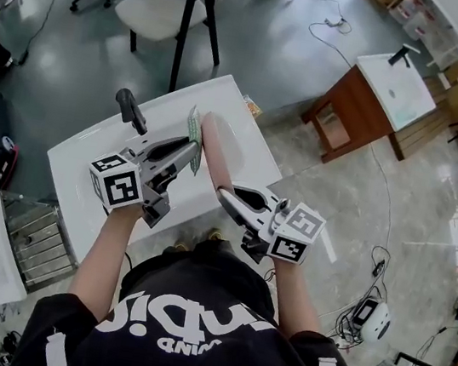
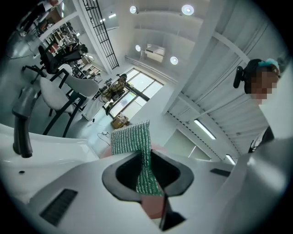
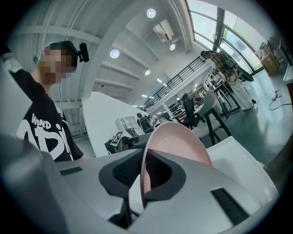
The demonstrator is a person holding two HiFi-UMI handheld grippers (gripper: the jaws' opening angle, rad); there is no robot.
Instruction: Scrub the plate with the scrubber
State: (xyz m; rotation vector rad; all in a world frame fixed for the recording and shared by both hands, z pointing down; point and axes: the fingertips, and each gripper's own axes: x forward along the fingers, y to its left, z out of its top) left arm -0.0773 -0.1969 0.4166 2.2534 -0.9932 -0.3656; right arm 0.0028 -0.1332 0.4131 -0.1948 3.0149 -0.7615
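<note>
Over the white sink (image 1: 243,150) I hold both tools up. My right gripper (image 1: 231,200) is shut on the rim of a pink plate (image 1: 215,151), which stands on edge and tilts up and away. In the right gripper view the plate (image 3: 181,141) rises from between the jaws of that gripper (image 3: 145,171). My left gripper (image 1: 183,155) is shut on a green knitted scrubber (image 1: 194,133), which lies against the plate's left face. In the left gripper view the scrubber (image 2: 132,137) sticks up out of the left gripper (image 2: 145,176), with a patch of pink plate (image 2: 153,205) behind it.
A black faucet (image 1: 130,109) stands at the sink's far left corner. A white chair (image 1: 167,4) is beyond the sink. At the right a wooden cabinet (image 1: 356,112) carries a basin. A metal rack (image 1: 31,233) sits at the left. Cables run along the floor at the right.
</note>
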